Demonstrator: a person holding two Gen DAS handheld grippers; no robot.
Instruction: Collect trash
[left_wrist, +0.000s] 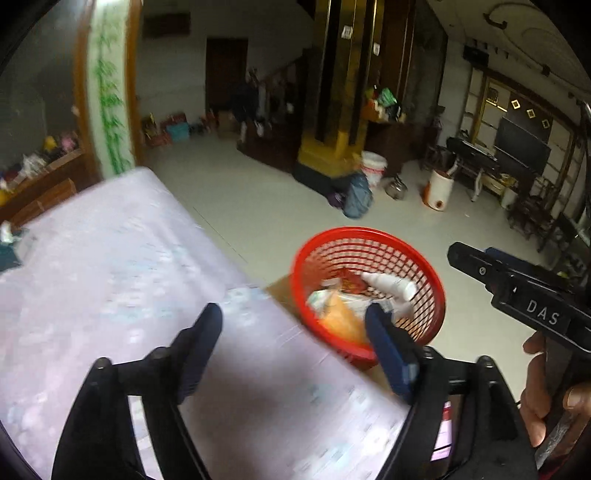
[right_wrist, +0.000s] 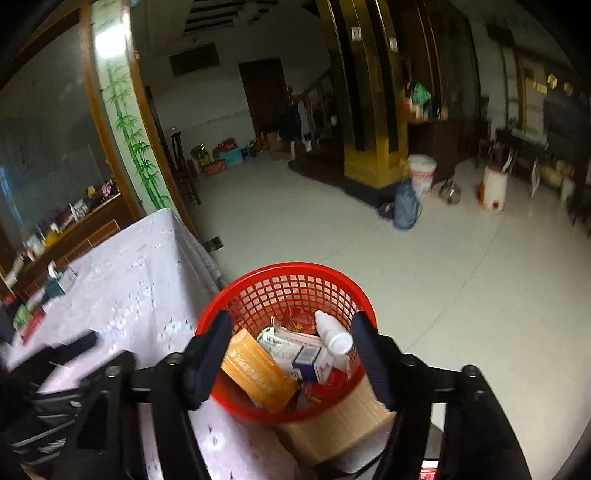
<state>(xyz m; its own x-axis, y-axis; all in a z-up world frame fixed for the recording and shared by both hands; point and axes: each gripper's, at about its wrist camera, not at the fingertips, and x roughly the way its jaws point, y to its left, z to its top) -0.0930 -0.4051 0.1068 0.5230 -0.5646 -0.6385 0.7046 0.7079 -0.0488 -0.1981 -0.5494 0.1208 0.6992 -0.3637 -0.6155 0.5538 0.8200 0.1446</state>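
Observation:
A red mesh basket (right_wrist: 295, 266) stands on a cardboard box (right_wrist: 332, 424) beside the table's right edge. It holds an orange box (right_wrist: 258, 373), a white and blue carton (right_wrist: 295, 350), a white bottle (right_wrist: 332, 332) and red wrappers (right_wrist: 299, 317). My right gripper (right_wrist: 291, 323) hovers open and empty just over the basket. My left gripper (left_wrist: 293, 314) is open and empty above the lilac tablecloth (left_wrist: 110, 258), left of the basket (left_wrist: 354, 232). In the left wrist view a hand holds the right gripper's body (left_wrist: 517, 291). Small boxes (right_wrist: 61, 280) and packets (right_wrist: 31, 321) lie at the table's far left.
Pale tiled floor (right_wrist: 443, 277) spreads beyond the basket. A yellow and black pillar (right_wrist: 369, 158), a white bucket (right_wrist: 421, 173), a blue bag (right_wrist: 406, 206) and a white cylinder (right_wrist: 493, 188) stand farther back. A wooden shelf (right_wrist: 85, 218) with clutter runs behind the table.

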